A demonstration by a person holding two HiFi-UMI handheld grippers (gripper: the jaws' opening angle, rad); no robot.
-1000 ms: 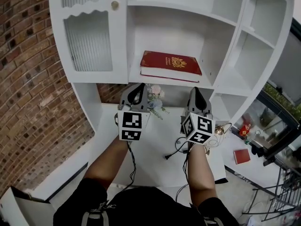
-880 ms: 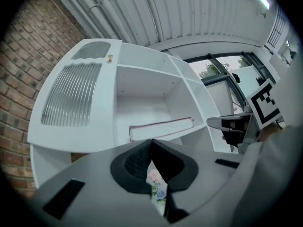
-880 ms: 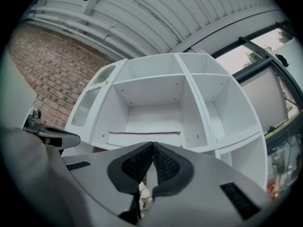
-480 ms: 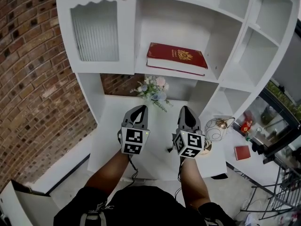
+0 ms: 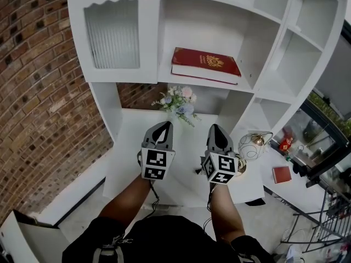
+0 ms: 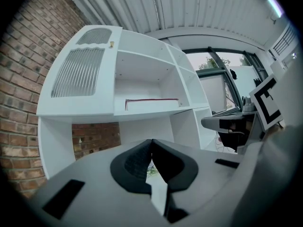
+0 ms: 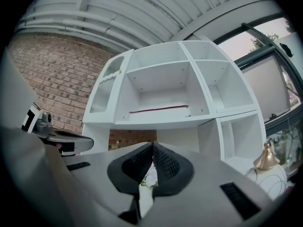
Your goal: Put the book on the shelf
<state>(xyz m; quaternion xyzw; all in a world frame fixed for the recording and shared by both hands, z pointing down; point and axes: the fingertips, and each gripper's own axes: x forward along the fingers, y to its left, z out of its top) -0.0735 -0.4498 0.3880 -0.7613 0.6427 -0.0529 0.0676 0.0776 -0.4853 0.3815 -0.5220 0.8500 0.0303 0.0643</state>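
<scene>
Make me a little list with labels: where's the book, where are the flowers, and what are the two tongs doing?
book: red, lying flat in the middle compartment of the white shelf
flowers: small bunch on the table, below the book's compartment
left tongs: shut, holding nothing, over the table
right tongs: shut, holding nothing, beside the left tongs
job: book is on the shelf

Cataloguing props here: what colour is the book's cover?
Dark red with a gold emblem; the book shows best in the head view.
</scene>
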